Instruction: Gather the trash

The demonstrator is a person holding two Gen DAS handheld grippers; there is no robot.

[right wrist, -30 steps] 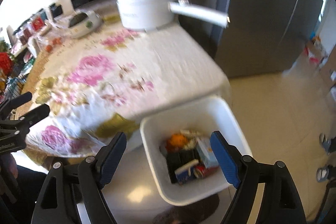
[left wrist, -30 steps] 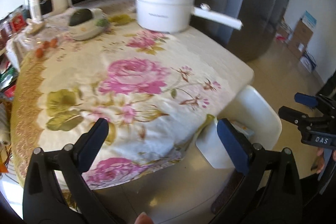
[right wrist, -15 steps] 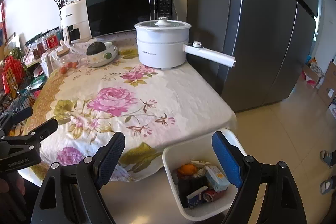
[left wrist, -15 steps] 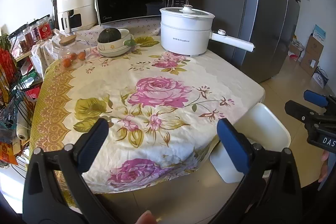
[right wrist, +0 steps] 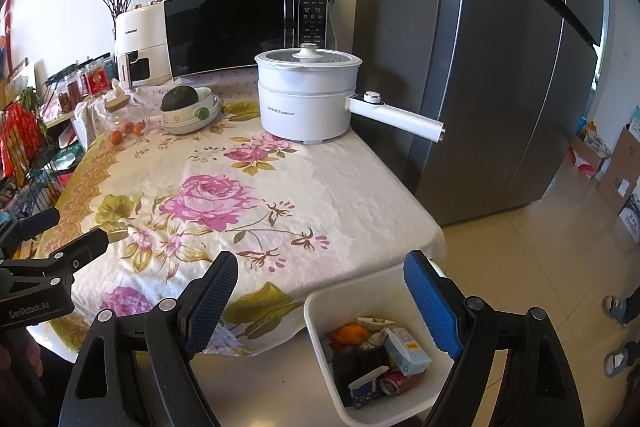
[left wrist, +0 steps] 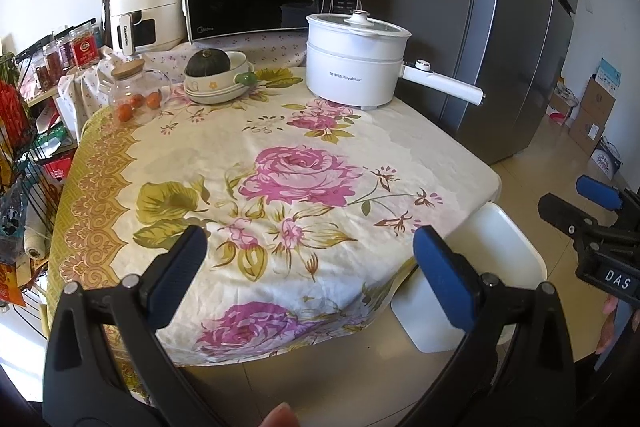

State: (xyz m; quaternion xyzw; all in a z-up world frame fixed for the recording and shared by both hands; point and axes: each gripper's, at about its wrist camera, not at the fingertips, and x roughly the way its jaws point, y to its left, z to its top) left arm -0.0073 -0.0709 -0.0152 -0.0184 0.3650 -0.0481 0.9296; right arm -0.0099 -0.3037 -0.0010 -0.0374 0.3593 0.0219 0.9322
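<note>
We hold the left gripper (left wrist: 308, 269), black-framed with blue pads, spread wide and empty above the near edge of the floral tablecloth (left wrist: 280, 163), and the right gripper (right wrist: 320, 297), built the same, released and empty too, poised over the white rectangular plastic bin (right wrist: 320, 323) that stands on the floor against the table's near corner. Only the right wrist view looks down into that bin, where we see an orange peel (right wrist: 349, 333), a small carton (right wrist: 408, 347), a red can (right wrist: 394, 381) and dark wrappers we cannot make out; from the left wrist view the bin (left wrist: 508, 239) shows just its rim and outer wall, its inside hidden. The collected trash lies directly below and between our right gripper's fingers, well apart from them. Farther back on the cloth stand a white lidded electric pot (right wrist: 306, 95) with a long handle and stacked bowls holding a dark green squash (left wrist: 208, 61).
</note>
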